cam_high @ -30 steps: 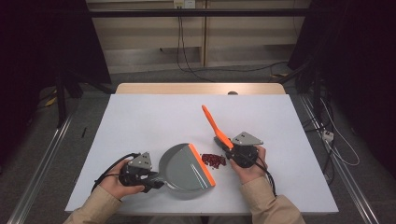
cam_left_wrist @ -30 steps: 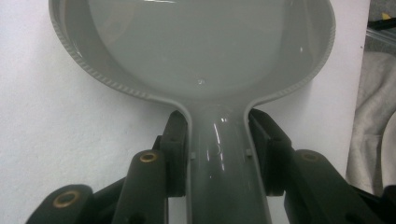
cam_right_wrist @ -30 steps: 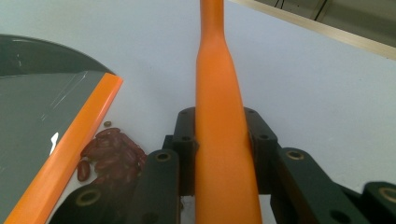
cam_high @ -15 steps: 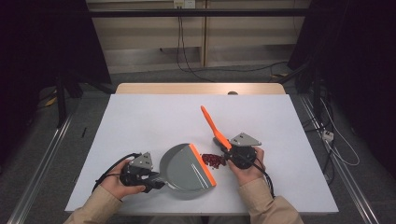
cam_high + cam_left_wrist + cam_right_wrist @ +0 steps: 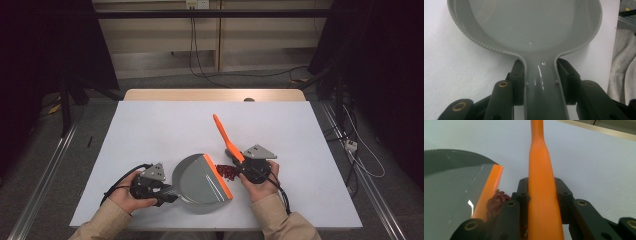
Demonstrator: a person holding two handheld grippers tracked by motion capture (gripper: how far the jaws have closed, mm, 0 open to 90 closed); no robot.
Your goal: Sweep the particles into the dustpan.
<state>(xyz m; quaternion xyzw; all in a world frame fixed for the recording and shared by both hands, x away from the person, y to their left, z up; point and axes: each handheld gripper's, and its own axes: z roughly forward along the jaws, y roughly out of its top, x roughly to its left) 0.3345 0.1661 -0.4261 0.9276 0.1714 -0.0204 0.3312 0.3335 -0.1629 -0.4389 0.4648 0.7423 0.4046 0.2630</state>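
A: Grey plastic dustpan (image 5: 200,182), orange strip along the lip (image 5: 218,176). Lying flat on the white table (image 5: 165,127), near the person's edge, lip turned toward the right hand.

B: Noted. Held how?

A: Clamped at the handle (image 5: 544,82) by the left gripper (image 5: 165,196); black pads (image 5: 517,82) pressed against both sides of the handle in the left gripper view. Bowl of the pan bare and clean there.

B: Second item?

A: Orange brush (image 5: 223,135), long tapered handle rising up and away from the hand, tilted toward the far side of the table. Pinched low on the handle by the right gripper (image 5: 239,167), jaws closed snugly on either flank in the right gripper view.

B: Loose material?

A: Dark red bits (image 5: 227,171), small heap on the table, touching or just short of the pan's orange lip, directly beside the right gripper. Exact kind too small to tell.

B: Surroundings?

A: Tan sleeves (image 5: 285,220) entering from the bottom; black cable (image 5: 117,182) looping behind the left hand; wooden table edge (image 5: 215,95) at the far side.
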